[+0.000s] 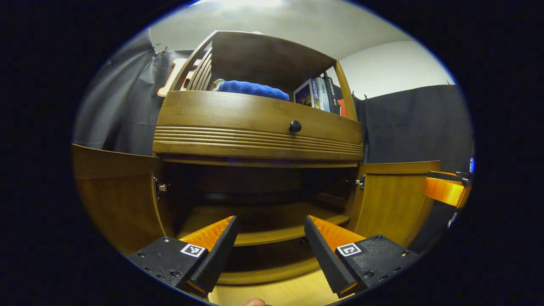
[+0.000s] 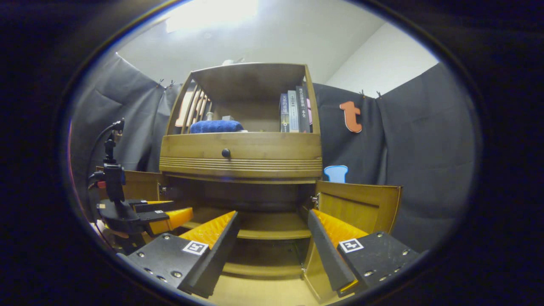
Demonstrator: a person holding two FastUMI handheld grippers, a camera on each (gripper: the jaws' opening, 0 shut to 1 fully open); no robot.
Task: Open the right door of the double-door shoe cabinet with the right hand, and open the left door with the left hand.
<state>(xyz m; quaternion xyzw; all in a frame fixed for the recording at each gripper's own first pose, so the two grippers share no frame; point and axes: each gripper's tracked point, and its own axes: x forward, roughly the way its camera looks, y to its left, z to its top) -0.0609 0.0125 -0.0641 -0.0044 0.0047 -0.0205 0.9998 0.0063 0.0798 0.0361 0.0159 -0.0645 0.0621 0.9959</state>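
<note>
The wooden shoe cabinet [image 1: 255,136] [image 2: 242,163] faces both cameras with both lower doors swung outward. Its left door [image 1: 114,195] [image 2: 136,185] and right door [image 1: 395,199] [image 2: 361,204] stand wide, baring dark shelves [image 1: 263,221] [image 2: 263,231] inside. My left gripper [image 1: 270,238] hangs open in front of the shelves, holding nothing; it also appears at the left of the right gripper view [image 2: 163,214]. My right gripper [image 2: 272,238] is open and empty too, a little farther back from the cabinet; one orange finger [image 1: 444,189] of it shows beside the right door.
A drawer front with a black knob [image 1: 295,126] [image 2: 226,153] sits above the doors. On the upper shelf lie a blue towel [image 1: 250,88] [image 2: 216,126] and upright books [image 1: 318,94] [image 2: 293,111]. Light wood floor [image 1: 276,293] runs below. Black cloth walls surround the cabinet.
</note>
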